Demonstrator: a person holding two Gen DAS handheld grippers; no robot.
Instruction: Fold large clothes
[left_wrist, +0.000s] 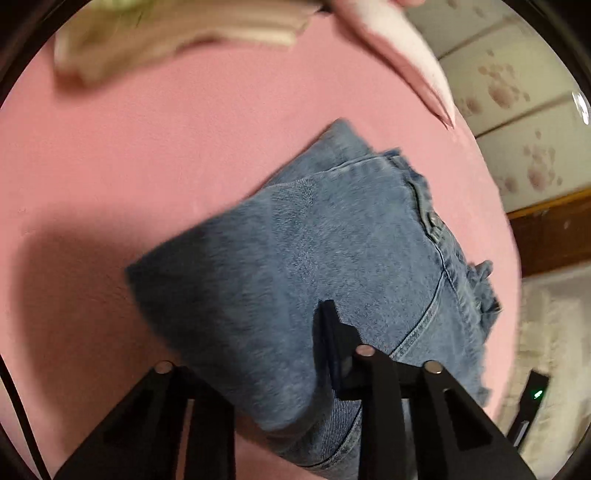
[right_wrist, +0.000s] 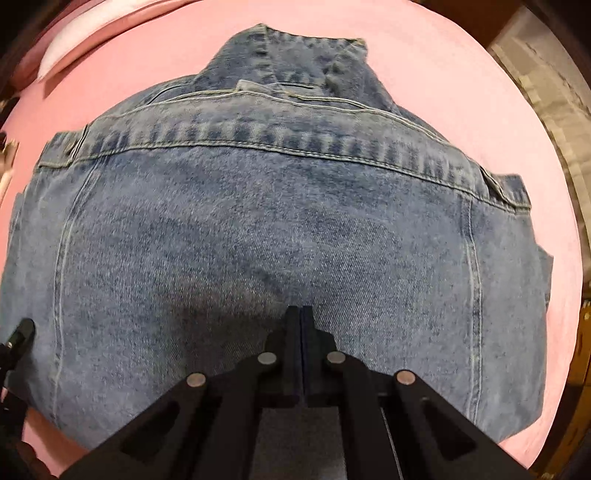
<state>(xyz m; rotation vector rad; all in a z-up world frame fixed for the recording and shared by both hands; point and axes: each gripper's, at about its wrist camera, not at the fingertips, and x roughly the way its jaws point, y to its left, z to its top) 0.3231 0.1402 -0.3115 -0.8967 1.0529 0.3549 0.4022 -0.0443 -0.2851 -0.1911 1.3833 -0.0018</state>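
While folded on the pink sheet (right_wrist: 461, 92), denim jacket (right_wrist: 258, 221): our right gripper (right_wrist: 303, 314) clenched empty above it; our left gripper (left_wrist: 327, 314) pinching its denim.

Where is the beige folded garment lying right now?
In the left wrist view, the beige folded garment lies at the top left on the pink sheet, apart from the denim jacket and beside a pale pillow.

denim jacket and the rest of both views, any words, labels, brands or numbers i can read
No readable text in either view.
The denim jacket shows stitching and seams only, with no legible tag or brand.
The folded beige garment is too blurred to tell.
The small black device with a green light bears no visible lettering.
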